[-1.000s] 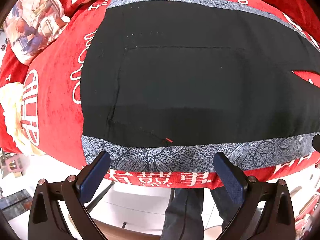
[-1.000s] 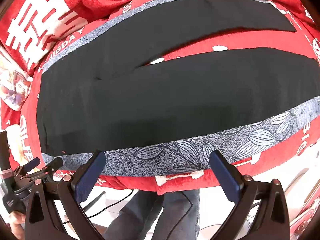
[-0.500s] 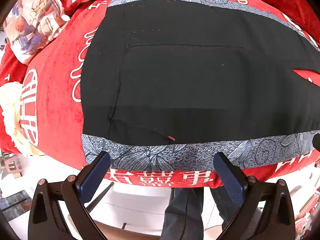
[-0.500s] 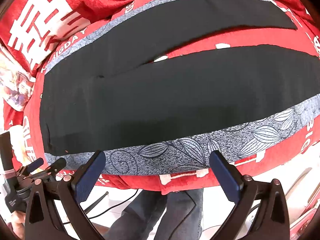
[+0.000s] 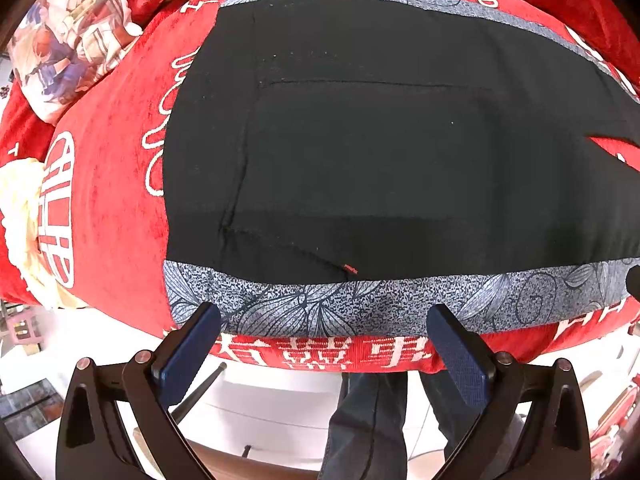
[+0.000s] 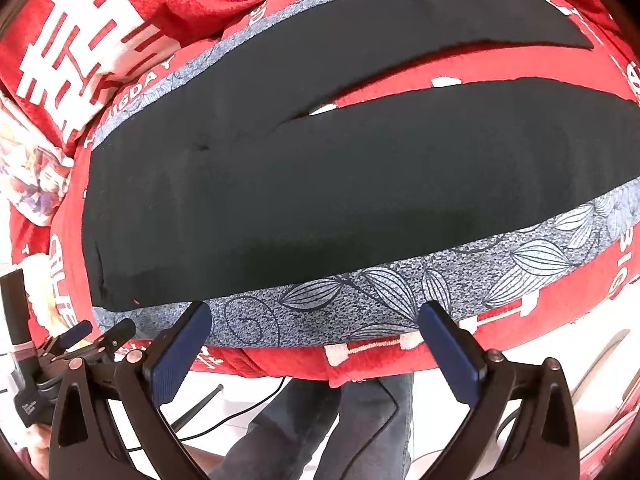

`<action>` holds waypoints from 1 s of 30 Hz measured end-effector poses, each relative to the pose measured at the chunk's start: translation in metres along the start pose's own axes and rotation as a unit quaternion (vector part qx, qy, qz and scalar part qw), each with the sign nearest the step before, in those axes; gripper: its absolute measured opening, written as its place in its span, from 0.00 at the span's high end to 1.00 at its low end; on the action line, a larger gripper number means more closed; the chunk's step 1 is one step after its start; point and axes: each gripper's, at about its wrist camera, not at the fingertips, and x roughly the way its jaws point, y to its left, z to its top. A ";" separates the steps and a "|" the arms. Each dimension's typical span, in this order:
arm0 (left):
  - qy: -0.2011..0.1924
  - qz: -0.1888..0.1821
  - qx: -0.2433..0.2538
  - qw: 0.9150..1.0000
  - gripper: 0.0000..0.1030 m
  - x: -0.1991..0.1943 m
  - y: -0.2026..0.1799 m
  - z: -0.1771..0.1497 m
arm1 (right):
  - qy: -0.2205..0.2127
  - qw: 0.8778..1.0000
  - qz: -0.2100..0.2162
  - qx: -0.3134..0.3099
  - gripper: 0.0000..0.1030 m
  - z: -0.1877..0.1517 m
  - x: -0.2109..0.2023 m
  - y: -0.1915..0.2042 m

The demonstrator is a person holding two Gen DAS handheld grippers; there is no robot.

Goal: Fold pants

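- The pants (image 6: 320,184) were seen spread flat on a red blanket (image 6: 500,68) covering the bench, black with a grey leaf-patterned side stripe (image 6: 400,296) along the near edge.
- The waist end (image 5: 208,160) was seen at the left, with a pocket seam visible; both legs were stretched out to the right and parted by a red gap, the far leg (image 6: 440,12) lying apart from the near one.
- No fold was visible: neither leg had been laid over the other, and no crosswise fold had been made. The whole folding was judged still to be done.
- The left gripper (image 5: 320,332) was held wide open just short of the stripe near the waist, with nothing between its fingers (image 5: 192,344).
- The right gripper (image 6: 316,332) was likewise spread wide and empty, at the near edge further along the leg.
- A patterned pillow (image 5: 68,40) lay beyond the waist end.
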 end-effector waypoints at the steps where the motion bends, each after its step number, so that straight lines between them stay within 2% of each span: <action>1: -0.001 0.000 0.001 1.000 0.00 0.000 0.000 -0.001 | -0.001 1.000 -0.001 0.000 0.00 0.000 0.000 0.000; 13: -0.010 -0.004 0.001 1.000 0.00 -0.002 0.001 0.000 | -0.007 1.000 -0.004 0.003 0.00 0.000 -0.003 0.000; 16: -0.013 -0.018 -0.006 1.000 0.00 -0.002 0.004 0.000 | -0.007 1.000 0.003 0.000 0.00 -0.001 -0.003 0.001; 18: -0.015 -0.042 -0.025 0.999 0.00 -0.001 0.011 -0.002 | -0.006 1.000 0.020 -0.001 0.00 -0.001 -0.003 0.001; 21: -0.021 -0.092 -0.064 0.993 0.00 0.003 0.028 -0.007 | 0.002 0.998 0.070 -0.002 0.00 -0.003 0.001 -0.002; 24: -0.038 -0.142 -0.094 0.985 0.00 0.008 0.043 -0.015 | 0.013 0.992 0.127 -0.001 0.15 -0.007 0.008 -0.007; 25: -0.043 -0.160 -0.104 0.981 0.00 0.011 0.048 -0.018 | 0.028 0.987 0.158 0.001 0.24 -0.009 0.015 -0.011; 28: -0.043 -0.207 -0.140 0.967 0.00 0.026 0.061 -0.031 | 0.070 0.967 0.244 0.019 0.28 -0.021 0.037 -0.020; 30: -0.040 -0.240 -0.171 0.955 0.00 0.035 0.073 -0.040 | 0.097 0.951 0.291 0.034 0.28 -0.031 0.056 -0.024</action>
